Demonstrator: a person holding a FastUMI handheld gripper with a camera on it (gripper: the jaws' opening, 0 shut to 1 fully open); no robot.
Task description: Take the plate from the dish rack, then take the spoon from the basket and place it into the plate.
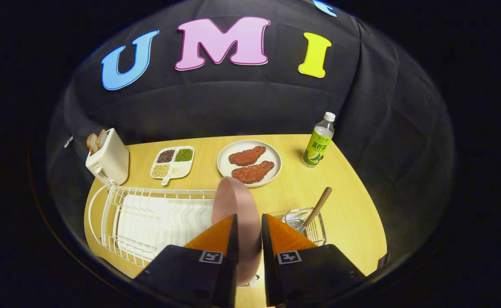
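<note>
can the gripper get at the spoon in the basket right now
Probably not yet. The gripper has its fingers closed on the pink plate, so they are occupied. The spoon stands in the wire basket just ahead, handle up and unobstructed.

Spoon point(314, 211) bowl — hidden in basket point(314, 231)

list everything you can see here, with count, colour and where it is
plate: 1, pink, on edge between the tool's fingers, at the dish rack's end
dish rack: 1, white wire, beside the fingers
spoon: 1, wooden handle, in the wire basket
toaster: 1, cream, bread in it, beyond the rack
divided tray: 1, white, grains inside
round plate: 1, white, two red patties
bottle: 1, green label, far table edge
tool: 1, orange fingers closed on the pink plate
</note>
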